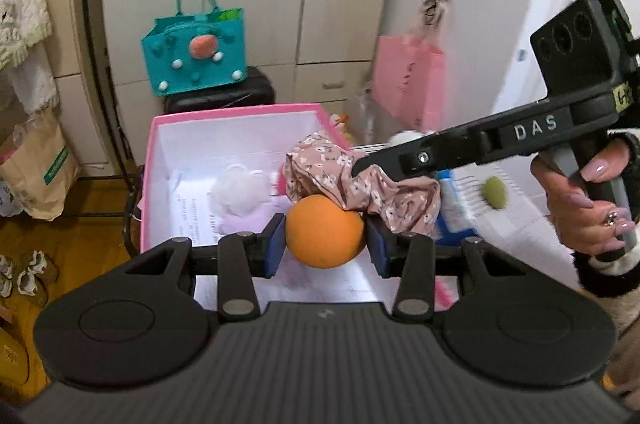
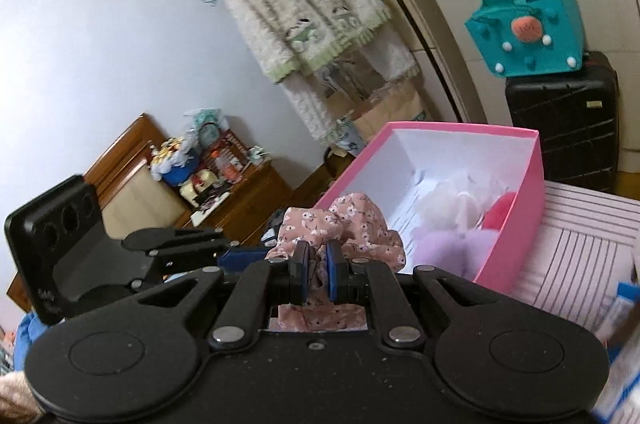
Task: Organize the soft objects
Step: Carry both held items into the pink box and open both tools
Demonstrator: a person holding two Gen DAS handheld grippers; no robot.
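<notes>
My left gripper (image 1: 325, 244) is shut on an orange ball (image 1: 325, 232) and holds it above the near end of the pink box (image 1: 149, 159). My right gripper (image 2: 318, 274) is shut on a pink floral cloth (image 2: 352, 224) and holds it over the box's near rim (image 2: 532, 199). The same cloth (image 1: 360, 183) hangs just behind the ball in the left wrist view, with the right gripper (image 1: 360, 165) coming in from the right. White and lilac fluffy items (image 2: 452, 224) and a red one (image 2: 498, 216) lie inside the box.
A teal felt bag (image 1: 196, 53) sits on a black suitcase (image 2: 564, 119) behind the box. A pink paper bag (image 1: 408, 79) hangs at the right. A striped white surface (image 2: 580, 248) lies beside the box. A green ball (image 1: 494, 192) lies on it. A wooden dresser (image 2: 240, 195) stands at the left.
</notes>
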